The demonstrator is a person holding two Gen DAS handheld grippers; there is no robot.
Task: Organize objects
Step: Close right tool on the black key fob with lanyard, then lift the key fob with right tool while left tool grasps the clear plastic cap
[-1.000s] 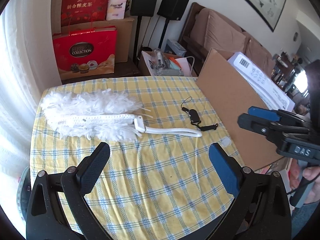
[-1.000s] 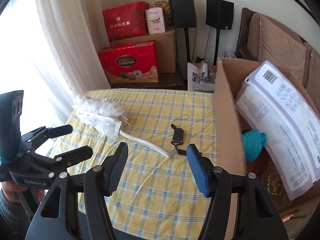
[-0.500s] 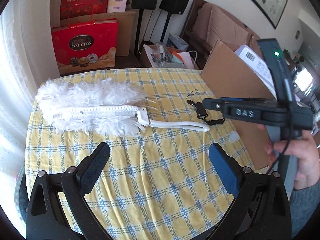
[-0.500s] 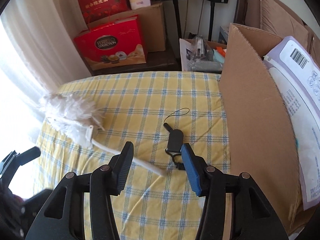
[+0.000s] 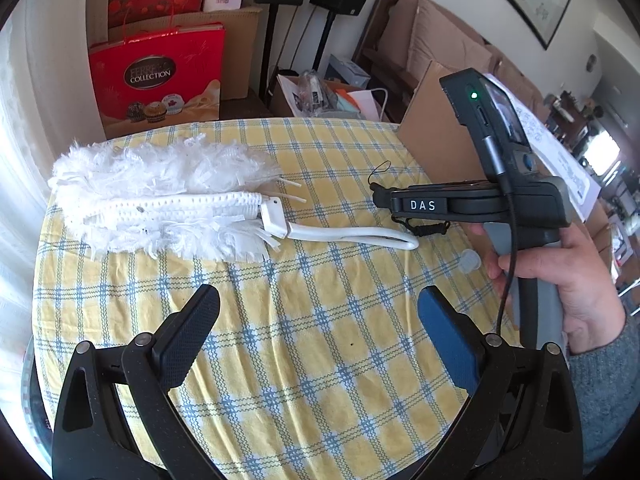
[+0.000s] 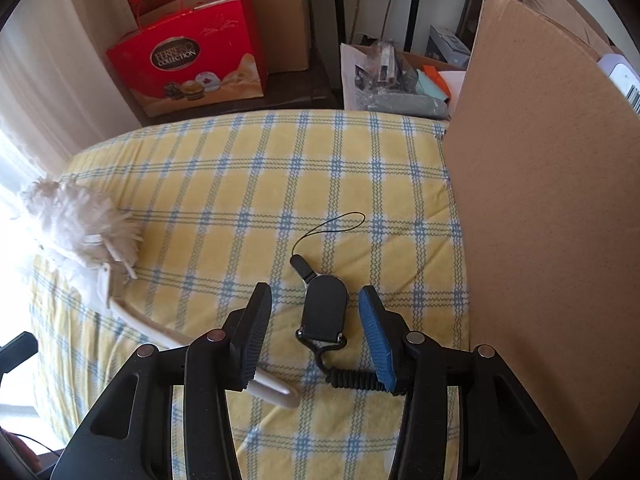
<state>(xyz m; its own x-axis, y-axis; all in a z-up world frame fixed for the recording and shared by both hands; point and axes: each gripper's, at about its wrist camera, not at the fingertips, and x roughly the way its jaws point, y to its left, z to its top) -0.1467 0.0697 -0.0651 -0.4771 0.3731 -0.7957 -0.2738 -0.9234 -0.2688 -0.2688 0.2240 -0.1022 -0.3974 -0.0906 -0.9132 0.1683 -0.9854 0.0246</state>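
A small black fob with a cord loop and coiled strap lies on the yellow checked tablecloth. My right gripper is open and low over it, one finger on each side, not touching. In the left wrist view the right gripper covers most of the fob. A white fluffy duster with a white handle lies at the left; it also shows in the right wrist view. My left gripper is open and empty above the near part of the table.
A tall open cardboard box stands against the table's right edge. A small clear cap lies near that edge. Red gift bags, boxes and speaker stands are behind the table. A curtain hangs at the left.
My right gripper has moved forward and down from the table's near right side until its open fingers straddle the black fob. The left gripper has barely moved.
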